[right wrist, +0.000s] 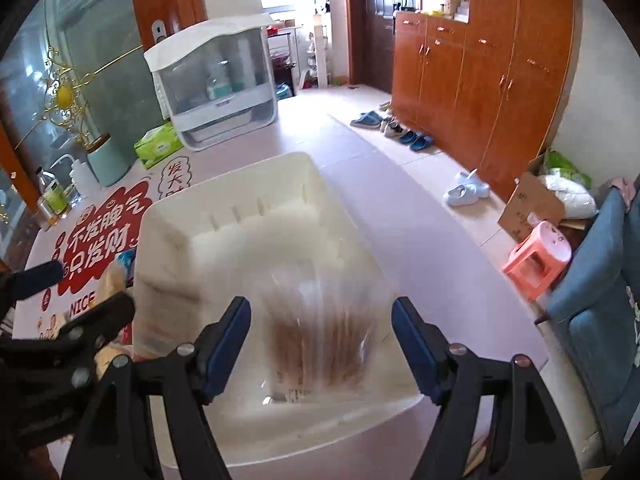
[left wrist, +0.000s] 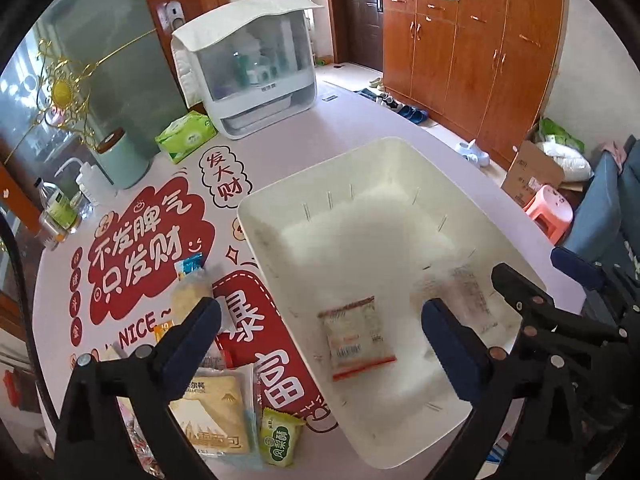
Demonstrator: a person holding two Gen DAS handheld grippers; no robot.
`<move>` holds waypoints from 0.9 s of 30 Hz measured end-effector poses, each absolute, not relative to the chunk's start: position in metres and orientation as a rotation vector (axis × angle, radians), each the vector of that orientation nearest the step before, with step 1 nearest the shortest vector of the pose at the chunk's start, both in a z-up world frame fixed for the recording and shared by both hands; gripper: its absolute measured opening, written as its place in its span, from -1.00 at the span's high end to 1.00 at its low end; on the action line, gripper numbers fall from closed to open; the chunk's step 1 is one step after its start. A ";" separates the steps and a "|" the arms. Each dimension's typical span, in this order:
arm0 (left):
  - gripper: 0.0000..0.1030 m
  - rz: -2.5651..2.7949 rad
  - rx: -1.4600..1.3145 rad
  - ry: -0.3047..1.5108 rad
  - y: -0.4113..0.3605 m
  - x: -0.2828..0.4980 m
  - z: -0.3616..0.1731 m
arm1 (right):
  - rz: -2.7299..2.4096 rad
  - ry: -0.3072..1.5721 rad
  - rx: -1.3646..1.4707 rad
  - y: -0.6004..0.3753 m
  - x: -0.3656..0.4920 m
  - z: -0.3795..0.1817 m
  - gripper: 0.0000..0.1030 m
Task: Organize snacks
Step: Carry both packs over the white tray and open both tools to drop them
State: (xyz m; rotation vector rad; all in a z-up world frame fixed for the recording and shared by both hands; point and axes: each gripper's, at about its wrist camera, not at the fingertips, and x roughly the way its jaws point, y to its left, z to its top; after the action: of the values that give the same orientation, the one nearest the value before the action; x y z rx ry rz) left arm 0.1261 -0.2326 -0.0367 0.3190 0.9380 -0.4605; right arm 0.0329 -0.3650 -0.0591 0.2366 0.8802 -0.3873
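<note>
Our left gripper [left wrist: 320,316] hangs over the near-left part of the white bin [left wrist: 404,168], jaws spread wide, nothing between the pads. One small packet [left wrist: 356,338] with a red bottom edge lies flat on the bin floor just below and between the fingers. Left of the bin, on the table mat [left wrist: 140,248], we still have loose snacks: a yellow-and-white pack [left wrist: 212,412], a green pack [left wrist: 278,438] touching its right side, and a pale pack with a blue end [left wrist: 192,284] further up beside the left finger.

Our right gripper [right wrist: 320,344] is over the bin's near-right side, jaws also apart, pads not touching anything. A clear bag with brown contents [right wrist: 320,344] shows between them as a motion smear inside the bin [right wrist: 224,176]; we can't tell if it has landed. The same bag [left wrist: 468,296] appears blurred in the left view.

Further back on the table: green tissue pack [left wrist: 186,136], teal canister [left wrist: 120,160], white squeeze bottle [left wrist: 86,182], small green-label bottle [left wrist: 58,210], then the white lidded cabinet [left wrist: 248,68]. Beyond, floor with shoes [right wrist: 400,130], pink stool [right wrist: 538,256], cardboard box [right wrist: 528,206], wooden cupboards [right wrist: 480,68].
</note>
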 end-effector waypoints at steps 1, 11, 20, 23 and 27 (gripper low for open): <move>-0.94 -0.458 0.315 0.943 -0.230 0.126 -0.037 | -0.378 0.880 0.245 -0.365 0.033 -0.059 -0.47; -0.94 -0.462 0.231 0.844 -0.200 0.104 -0.023 | -0.326 0.891 0.292 -0.354 0.027 -0.060 -0.51; -0.94 -0.504 0.181 0.846 -0.181 0.087 -0.013 | -0.296 0.870 0.295 -0.340 0.015 -0.049 -0.51; -0.92 -0.526 0.175 0.867 -0.176 0.082 -0.013 | -0.285 0.854 0.299 -0.334 0.011 -0.043 -0.51; -0.88 -0.534 0.154 0.876 -0.165 0.075 -0.008 | -0.276 0.838 0.285 -0.325 0.007 -0.035 -0.51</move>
State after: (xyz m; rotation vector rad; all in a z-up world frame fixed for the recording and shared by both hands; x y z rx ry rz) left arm 0.0754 -0.1648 -0.0076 0.1543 0.8763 -0.5336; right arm 0.0067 -0.3249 -0.0347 0.2846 0.8381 -0.2759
